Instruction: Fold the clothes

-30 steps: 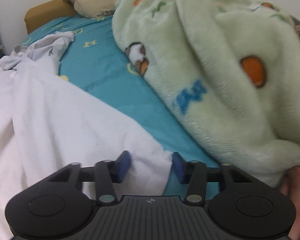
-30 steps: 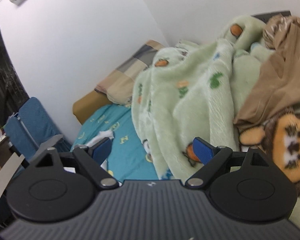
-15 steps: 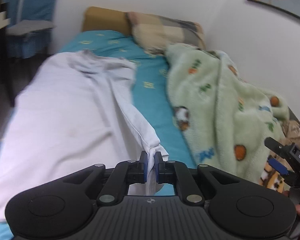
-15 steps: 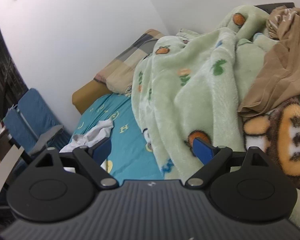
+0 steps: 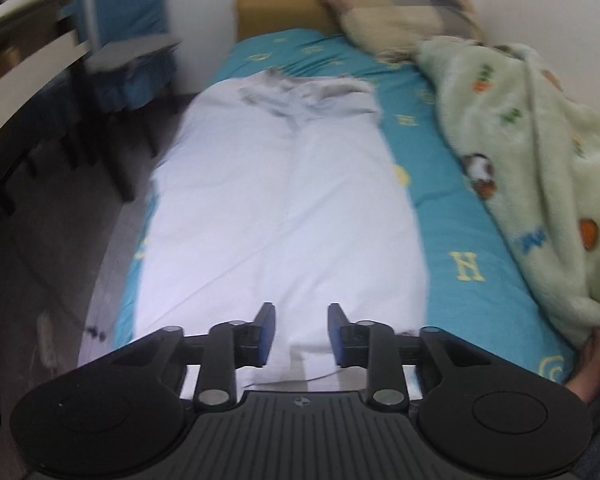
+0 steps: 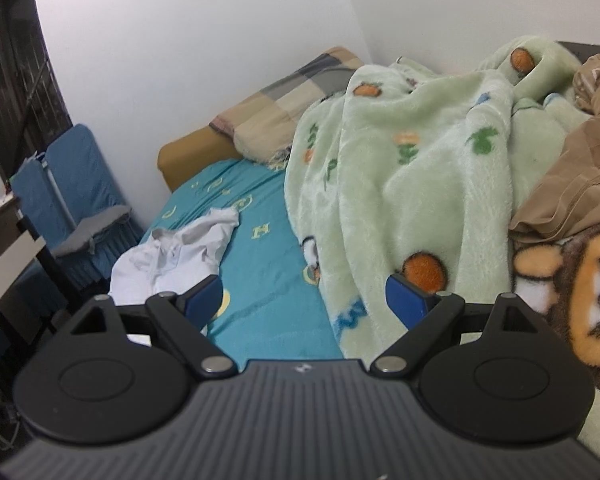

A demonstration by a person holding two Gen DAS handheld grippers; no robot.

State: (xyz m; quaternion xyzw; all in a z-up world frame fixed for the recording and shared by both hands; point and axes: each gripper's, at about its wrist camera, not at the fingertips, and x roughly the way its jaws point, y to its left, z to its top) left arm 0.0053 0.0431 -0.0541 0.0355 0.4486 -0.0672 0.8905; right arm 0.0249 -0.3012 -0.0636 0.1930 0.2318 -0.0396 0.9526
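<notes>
The left hand-held gripper [image 5: 301, 334] hangs over the near end of the white garment [image 5: 276, 216], its jaws parted after just opening, the cloth beneath them but not pinched. The garment lies spread lengthwise on the bed [image 5: 460, 240], on the teal sheet. The right hand-held gripper [image 6: 304, 300] is spread wide and empty above the sheet. A pale green fleece blanket [image 6: 412, 184] is heaped beside the garment, a checked pillow [image 6: 292, 100] at the far end.
</notes>
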